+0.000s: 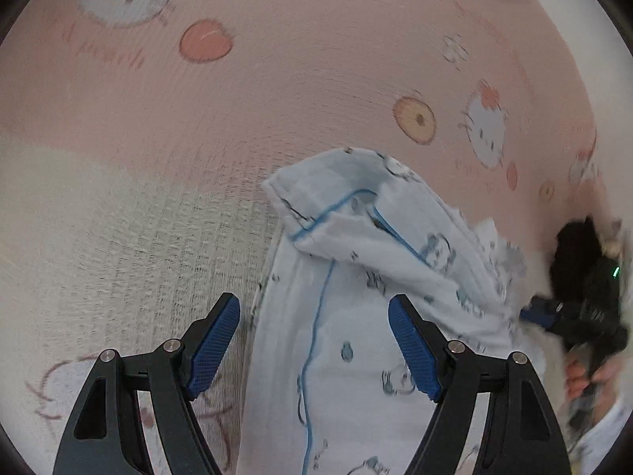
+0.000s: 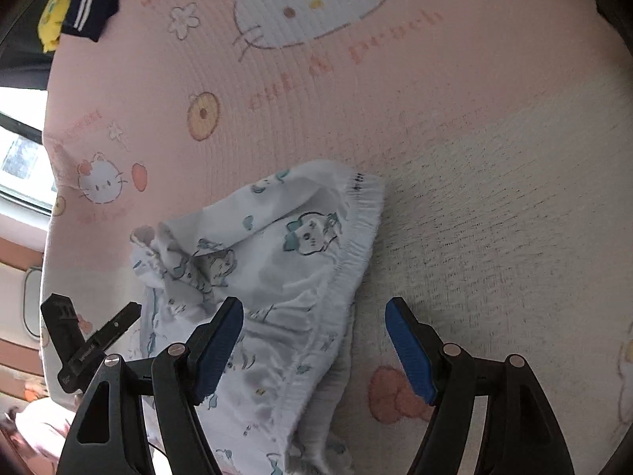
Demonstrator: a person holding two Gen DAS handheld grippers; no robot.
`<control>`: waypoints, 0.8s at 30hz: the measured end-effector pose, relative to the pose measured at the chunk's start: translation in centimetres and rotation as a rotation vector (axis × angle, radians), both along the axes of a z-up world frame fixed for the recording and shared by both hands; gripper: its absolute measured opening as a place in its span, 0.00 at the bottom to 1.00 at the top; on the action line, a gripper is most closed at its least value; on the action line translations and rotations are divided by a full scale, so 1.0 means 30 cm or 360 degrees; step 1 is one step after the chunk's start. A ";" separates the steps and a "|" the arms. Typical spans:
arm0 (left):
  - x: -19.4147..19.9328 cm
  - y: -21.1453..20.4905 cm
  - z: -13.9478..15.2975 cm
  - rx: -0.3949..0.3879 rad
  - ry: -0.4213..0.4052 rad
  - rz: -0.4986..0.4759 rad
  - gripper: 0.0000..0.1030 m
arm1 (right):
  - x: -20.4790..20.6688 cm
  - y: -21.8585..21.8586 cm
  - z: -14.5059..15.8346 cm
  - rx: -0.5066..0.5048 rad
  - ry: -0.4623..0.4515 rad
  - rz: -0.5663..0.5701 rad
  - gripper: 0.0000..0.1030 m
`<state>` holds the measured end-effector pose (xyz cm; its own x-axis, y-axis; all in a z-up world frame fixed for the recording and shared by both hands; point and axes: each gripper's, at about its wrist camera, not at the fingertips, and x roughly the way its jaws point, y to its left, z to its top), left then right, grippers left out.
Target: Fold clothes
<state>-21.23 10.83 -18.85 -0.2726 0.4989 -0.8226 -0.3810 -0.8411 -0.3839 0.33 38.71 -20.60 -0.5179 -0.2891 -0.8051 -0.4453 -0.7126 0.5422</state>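
A light blue and white child's garment [image 1: 356, 277] with cartoon prints and blue piping lies crumpled on a pink cartoon-cat blanket [image 1: 277, 79]. My left gripper [image 1: 314, 308] is open above it, its right finger over the cloth. In the right wrist view the same garment [image 2: 277, 269] shows an elastic frilled waistband [image 2: 352, 249]. My right gripper [image 2: 314, 312] is open, its left finger over the cloth, its right finger over bare blanket. The right gripper also shows in the left wrist view [image 1: 581, 308] at the garment's right edge; the left gripper shows in the right wrist view [image 2: 91, 340].
A dark navy garment with white stripes [image 2: 95, 0] and something yellow [image 2: 53, 12] lie at the blanket's far edge. A window [image 2: 19, 166] shows beyond the left edge. The blanket has a cream textured band [image 2: 514, 217].
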 end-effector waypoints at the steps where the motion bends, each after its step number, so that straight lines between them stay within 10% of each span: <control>1: -0.016 -0.004 -0.007 0.0019 -0.0026 0.0016 0.74 | -0.004 0.003 -0.005 0.0005 0.0001 0.0000 0.72; 11: -0.067 0.096 0.079 -0.0236 0.0036 -0.0206 0.74 | -0.120 -0.029 0.009 0.0351 -0.0128 0.0328 0.72; 17: -0.020 0.285 0.245 -0.0460 0.0425 -0.0875 0.74 | -0.239 -0.037 0.023 0.0355 -0.0300 0.0646 0.72; 24: 0.113 0.510 0.208 -0.0550 0.0786 -0.1526 0.74 | -0.230 0.001 0.010 0.0238 -0.0094 0.0399 0.73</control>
